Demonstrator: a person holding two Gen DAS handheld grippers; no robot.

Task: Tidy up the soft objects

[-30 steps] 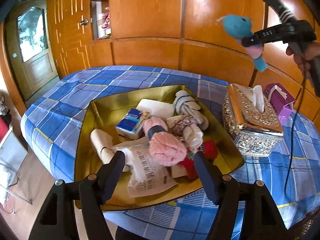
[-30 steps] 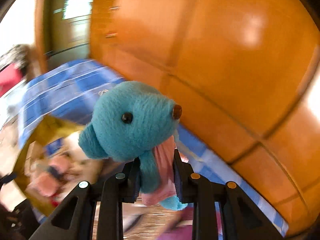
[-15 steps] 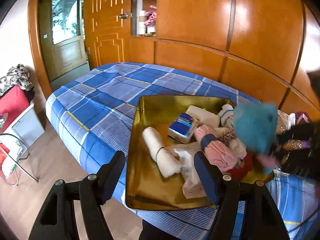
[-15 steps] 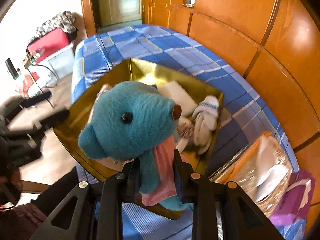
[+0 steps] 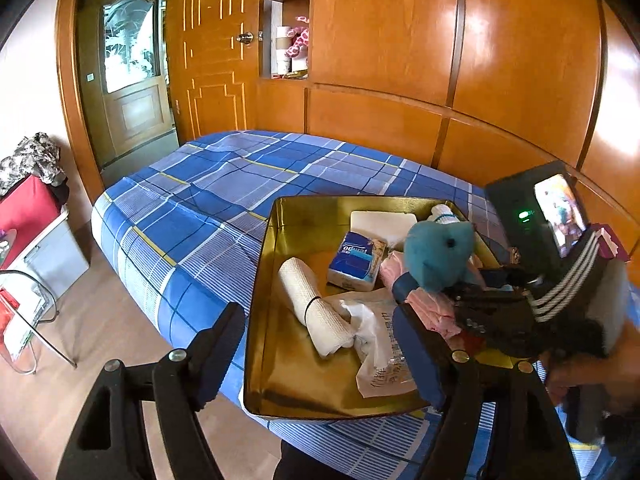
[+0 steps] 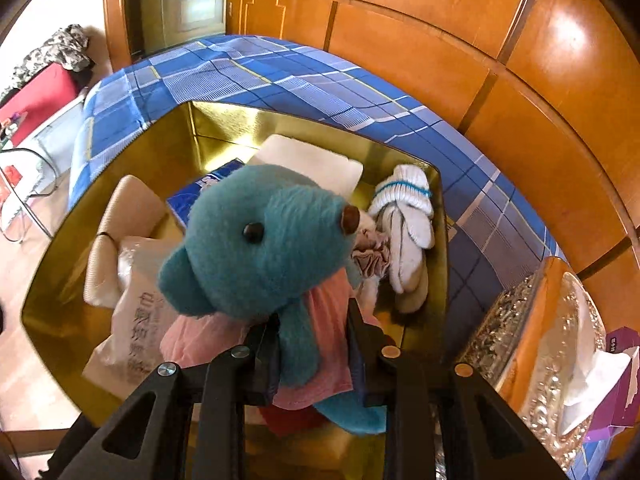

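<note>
Teal plush bear (image 6: 264, 240) sits clamped by its body between your right gripper's (image 6: 316, 344) jaws, head up, hanging low over the gold tray (image 6: 168, 148) on the blue checked bedspread (image 5: 208, 200). Beneath it lie a rolled white sock (image 6: 404, 216), a tissue pack (image 5: 354, 256), a bandage roll (image 5: 316, 312) and pink cloth. Your left gripper (image 5: 320, 340) has just been opening; its jaws stand wide with nothing between them, at the tray's near edge.

One gold metal tray (image 6: 442, 216), one teal plush bear (image 6: 264, 240), one blue tissue pack (image 5: 354, 256) and two tissue boxes are counted.
</note>
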